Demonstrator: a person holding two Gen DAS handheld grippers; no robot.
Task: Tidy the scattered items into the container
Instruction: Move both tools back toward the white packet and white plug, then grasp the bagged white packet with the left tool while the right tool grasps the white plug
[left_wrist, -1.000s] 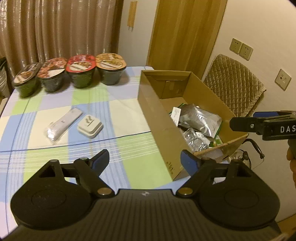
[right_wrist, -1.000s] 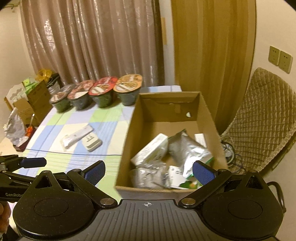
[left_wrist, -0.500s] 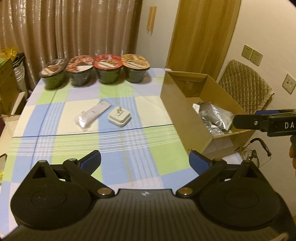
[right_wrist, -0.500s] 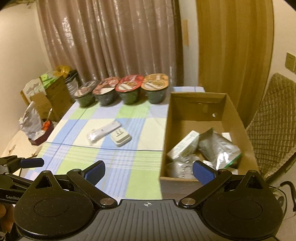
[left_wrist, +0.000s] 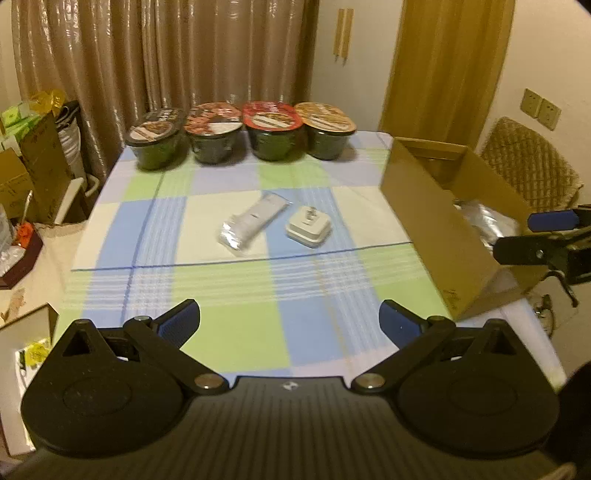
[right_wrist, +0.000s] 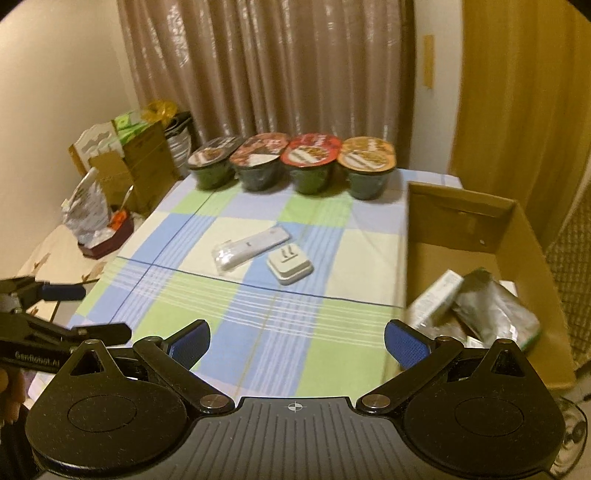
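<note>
1. The left gripper (left_wrist: 288, 325) hangs over the near edge of the checked tablecloth (left_wrist: 229, 332) with its blue-padded fingers spread wide and nothing between them.
2. The right gripper (right_wrist: 297, 341) is likewise spread wide and empty, above the cloth's near edge.
3. A white wrapped packet (left_wrist: 253, 223) and a white plug adapter (left_wrist: 308, 229) lie just beside each other at 12 o'clock from both grippers, the adapter on the packet's 3 o'clock side.
4. The cardboard box (right_wrist: 532, 236) stands open at 2 o'clock in the right wrist view, at the table's edge, holding a silver foil pouch (right_wrist: 495, 310) and a pale carton (right_wrist: 437, 297).
5. Four instant noodle bowls (left_wrist: 273, 129) stand in a row along the far edge, at 12 o'clock, before the curtain (left_wrist: 166, 55).
</note>
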